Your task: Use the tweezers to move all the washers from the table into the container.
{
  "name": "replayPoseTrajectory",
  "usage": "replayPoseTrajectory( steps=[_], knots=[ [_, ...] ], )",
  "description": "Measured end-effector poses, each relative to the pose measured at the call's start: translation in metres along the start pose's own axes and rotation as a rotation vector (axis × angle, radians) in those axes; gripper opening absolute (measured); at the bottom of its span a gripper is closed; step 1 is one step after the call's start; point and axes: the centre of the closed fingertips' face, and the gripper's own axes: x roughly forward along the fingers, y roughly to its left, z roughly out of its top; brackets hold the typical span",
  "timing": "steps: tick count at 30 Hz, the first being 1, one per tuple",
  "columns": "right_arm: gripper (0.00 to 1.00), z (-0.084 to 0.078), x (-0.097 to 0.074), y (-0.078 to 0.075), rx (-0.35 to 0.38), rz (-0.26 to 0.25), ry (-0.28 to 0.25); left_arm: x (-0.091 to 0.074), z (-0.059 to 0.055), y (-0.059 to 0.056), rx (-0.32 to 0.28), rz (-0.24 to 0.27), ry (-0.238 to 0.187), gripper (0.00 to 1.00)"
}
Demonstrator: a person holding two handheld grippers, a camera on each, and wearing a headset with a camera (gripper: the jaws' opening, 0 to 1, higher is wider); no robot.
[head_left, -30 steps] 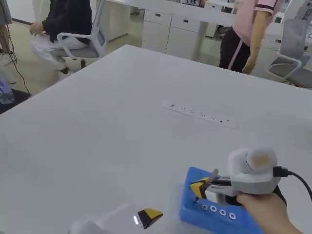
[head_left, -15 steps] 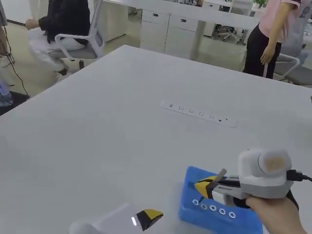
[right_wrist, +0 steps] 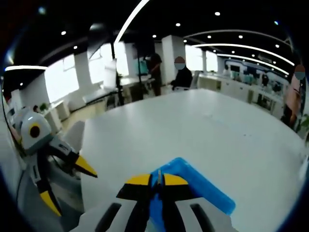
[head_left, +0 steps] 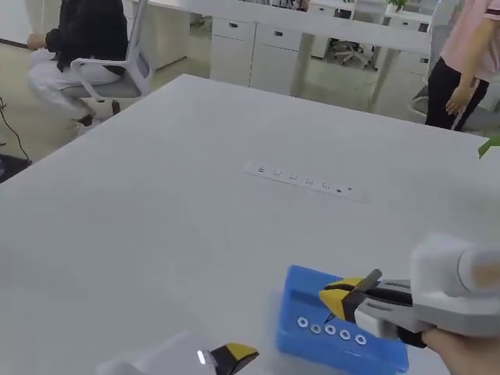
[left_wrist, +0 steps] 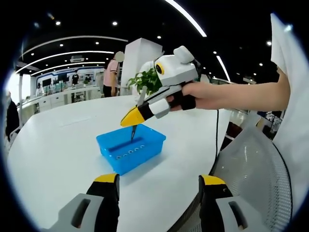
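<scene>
Jaws of the right gripper are clamped on the tweezers, whose tips angle down into the blue container. There a row of washers lies, apparently the release position. The left gripper idles above the table, jaws parted.

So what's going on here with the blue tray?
A person holds a gripper in each hand. The right gripper is shut on tweezers, whose tips point down into the blue container, where five washers lie in a row. The left gripper hangs open near the table edge, holding nothing.
</scene>
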Motion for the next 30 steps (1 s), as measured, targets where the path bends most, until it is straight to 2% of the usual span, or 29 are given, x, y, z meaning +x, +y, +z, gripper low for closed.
replayPoseTrajectory(
  steps=[8,11,14,21,24,30],
  knots=[
    [0.05,0.001,-0.018,0.015,-0.022,0.013,-0.008,0.0,0.001,-0.004,-0.008,-0.024,0.008,0.63],
    [0.05,0.0,-0.022,0.021,-0.022,0.021,-0.009,-0.002,0.003,-0.003,-0.024,-0.028,0.003,0.63],
    [0.05,-0.004,-0.024,0.025,-0.023,0.027,-0.002,-0.004,0.005,0.002,-0.006,-0.023,0.012,0.62],
    [0.04,-0.017,-0.024,0.033,-0.012,0.042,0.009,-0.008,0.028,0.02,0.005,-0.019,-0.015,0.59],
    [0.04,-0.024,-0.024,0.036,-0.017,0.048,0.019,-0.007,0.038,0.022,0.021,-0.024,-0.026,0.57],
    [0.05,-0.038,-0.026,0.044,-0.029,0.083,0.048,-0.003,0.054,0.017,0.065,-0.062,-0.034,0.51]
  ],
)
